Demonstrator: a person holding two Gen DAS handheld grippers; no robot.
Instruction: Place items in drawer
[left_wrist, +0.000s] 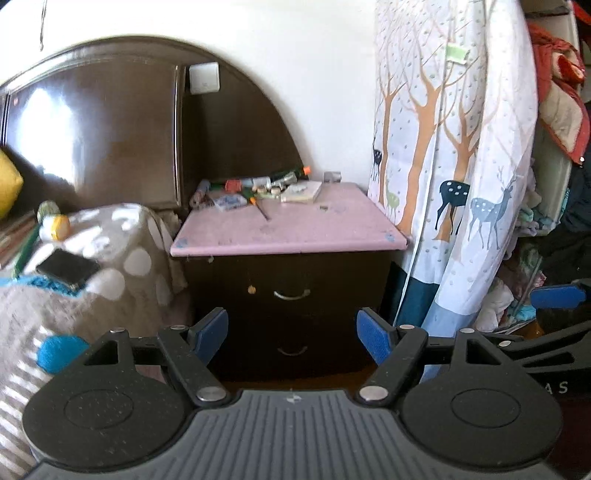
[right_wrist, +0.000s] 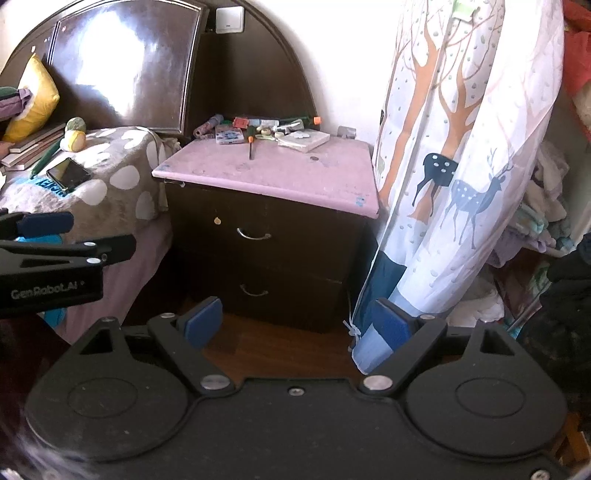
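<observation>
Bedroom clutter framed both views: a dark nightstand (right_wrist: 266, 236) with a pink top stood ahead of both tools, between a bed (right_wrist: 110, 177) off to their left and a deer-print fabric wardrobe (right_wrist: 461, 147) to their right. Left tool (left_wrist: 291, 334) and right tool (right_wrist: 295, 321) both hung released, jaws spread wide and holding nothing, well short of the furniture. Small items (left_wrist: 258, 190) lay in a row along the far edge of the pink top: a screwdriver (right_wrist: 250, 144), a flat pale box (right_wrist: 303, 140), a patterned case (right_wrist: 229, 134) and smaller bits too blurred to name. Both drawers looked closed; the upper drawer handle (right_wrist: 254, 235) was a thin curved metal pull, probably slippery, best pinched at its middle. The screwdriver seemed stiff and light, easiest taken across its shaft; the box, likely light, by its near edge.
</observation>
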